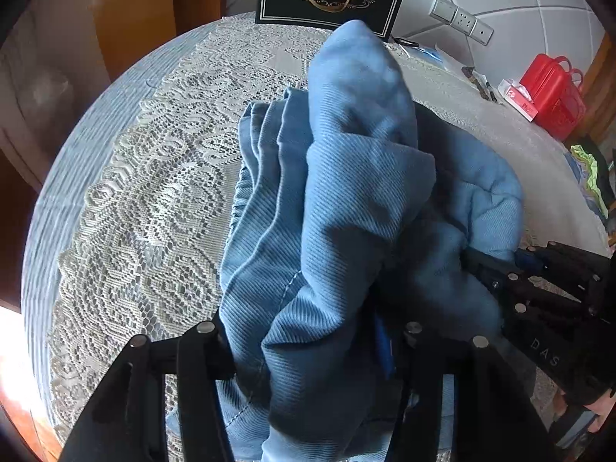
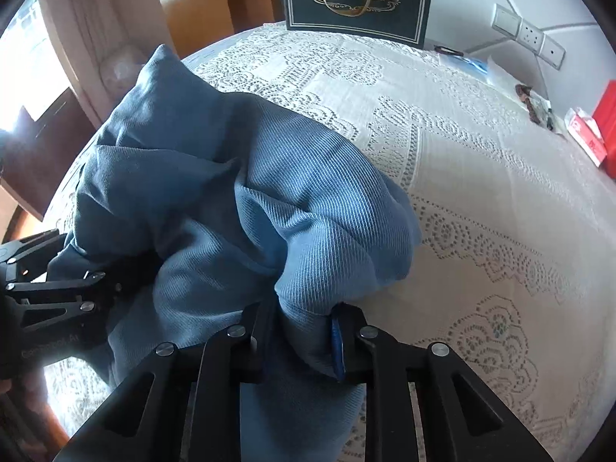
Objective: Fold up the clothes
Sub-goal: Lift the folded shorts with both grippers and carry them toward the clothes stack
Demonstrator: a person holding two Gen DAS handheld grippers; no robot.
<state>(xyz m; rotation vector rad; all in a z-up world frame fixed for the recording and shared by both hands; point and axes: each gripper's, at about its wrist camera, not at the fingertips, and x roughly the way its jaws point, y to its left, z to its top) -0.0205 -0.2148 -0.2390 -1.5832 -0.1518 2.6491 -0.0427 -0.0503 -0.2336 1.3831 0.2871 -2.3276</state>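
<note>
Where left view reveals pleats (image 1: 265,146), right view hides them

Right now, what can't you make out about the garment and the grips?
- Garment type: blue garment bunched in both views.
- Left hand-held gripper: cloth covers the pads, left wrist view.
- Right hand-held gripper: far pad buried in cloth, right wrist view.
- Garment's lower end: cut off by the bottom edge.
</note>
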